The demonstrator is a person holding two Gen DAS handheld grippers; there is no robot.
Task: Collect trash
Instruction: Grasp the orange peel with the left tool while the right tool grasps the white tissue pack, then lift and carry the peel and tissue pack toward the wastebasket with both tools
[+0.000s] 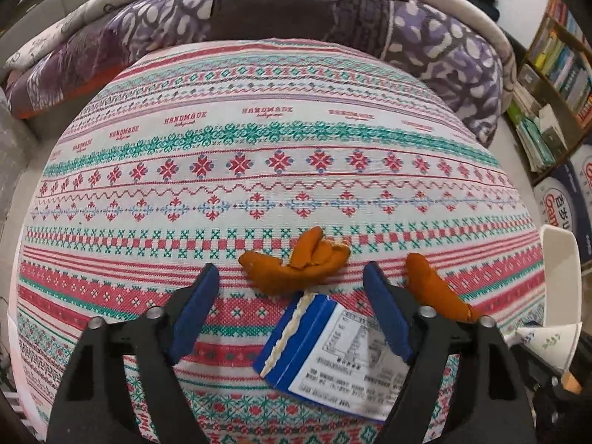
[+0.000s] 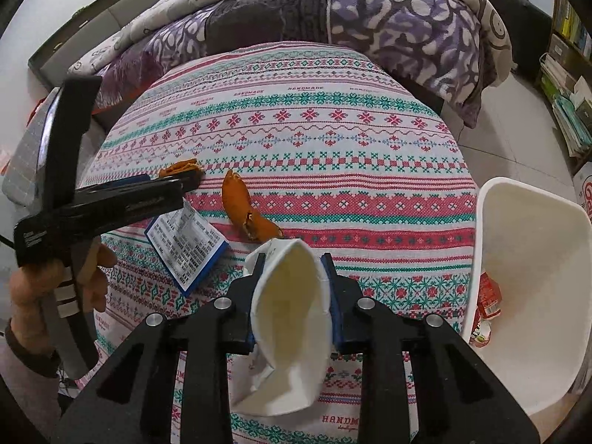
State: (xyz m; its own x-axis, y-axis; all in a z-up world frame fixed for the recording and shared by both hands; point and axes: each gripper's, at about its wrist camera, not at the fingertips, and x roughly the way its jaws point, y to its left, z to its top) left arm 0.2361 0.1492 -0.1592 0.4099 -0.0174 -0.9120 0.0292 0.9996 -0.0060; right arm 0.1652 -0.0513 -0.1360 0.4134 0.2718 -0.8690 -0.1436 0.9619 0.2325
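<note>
My left gripper is open above the patterned tablecloth. Below its blue pads lie a curled orange peel and a blue and white packet; neither is touched. A second orange peel lies just right of the right finger. My right gripper is shut on a squashed white paper cup, held above the cloth near the white bin. The right wrist view also shows the left gripper, the packet and both peels.
The white bin stands off the table's right edge with red wrappers inside. A purple patterned quilt is heaped behind the table. Bookshelves and boxes line the right side. A person's hand holds the left gripper's handle.
</note>
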